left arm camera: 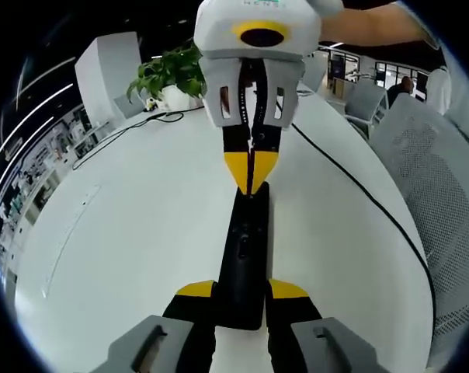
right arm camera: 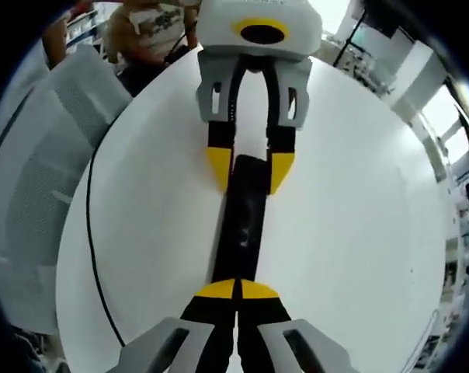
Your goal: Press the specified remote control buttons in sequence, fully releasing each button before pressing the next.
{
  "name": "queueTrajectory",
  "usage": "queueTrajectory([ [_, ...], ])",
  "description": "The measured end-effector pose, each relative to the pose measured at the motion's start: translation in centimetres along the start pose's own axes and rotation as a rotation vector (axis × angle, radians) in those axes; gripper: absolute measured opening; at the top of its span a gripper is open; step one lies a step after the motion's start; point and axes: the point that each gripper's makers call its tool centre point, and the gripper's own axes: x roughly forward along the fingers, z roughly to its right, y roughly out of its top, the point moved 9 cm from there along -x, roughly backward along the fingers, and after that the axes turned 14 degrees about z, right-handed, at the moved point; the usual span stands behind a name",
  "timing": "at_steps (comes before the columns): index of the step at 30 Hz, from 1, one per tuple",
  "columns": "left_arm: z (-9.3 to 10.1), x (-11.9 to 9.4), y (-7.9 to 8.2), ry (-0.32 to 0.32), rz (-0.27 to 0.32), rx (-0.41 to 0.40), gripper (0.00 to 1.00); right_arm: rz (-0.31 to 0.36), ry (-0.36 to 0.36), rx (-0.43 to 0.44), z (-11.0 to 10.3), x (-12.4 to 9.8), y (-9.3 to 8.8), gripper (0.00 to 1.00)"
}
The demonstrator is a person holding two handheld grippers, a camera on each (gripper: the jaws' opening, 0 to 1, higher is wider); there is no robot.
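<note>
Mid-table [left arm camera: 126, 233], black remote [left arm camera: 246, 256] lies flat; left gripper [left arm camera: 242, 294] clamps near end; right gripper [right arm camera: 236, 291] pinched closed, tips on far end - press straight down, lift fully clear before next button.

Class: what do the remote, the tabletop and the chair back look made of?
Remote: probably glossy black plastic; faint reflections show on it.
Tabletop: smooth white, laminate or painted; which is unclear.
Chair back: grey mesh, fine perforated pattern visible.
</note>
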Motion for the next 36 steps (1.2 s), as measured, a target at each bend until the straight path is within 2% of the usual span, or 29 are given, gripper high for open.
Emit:
queueTrajectory([
  [9, -0.1, 0.0, 0.0, -0.004, 0.004, -0.003, 0.23, 0.036, -0.06, -0.017, 0.9, -3.1, 1.8, 0.0],
  [15, -0.2, 0.0, 0.0, -0.005, 0.003, -0.001, 0.23, 0.042, -0.079, -0.031, 1.4, -4.0, 2.5, 0.0],
  [21, -0.1, 0.0, 0.0, -0.005, 0.005, -0.001, 0.23, 0.046, -0.077, -0.03, 1.4, -3.7, 2.6, 0.0],
  [30, 0.0, 0.0, 0.0, -0.003, 0.01, -0.002, 0.23, 0.061, -0.057, -0.009, 1.0, -1.5, 2.0, 0.0],
  [36, 0.1, 0.0, 0.0, -0.003, 0.012, -0.002, 0.23, 0.061, -0.048, 0.0, 0.9, -0.8, 1.6, 0.0],
])
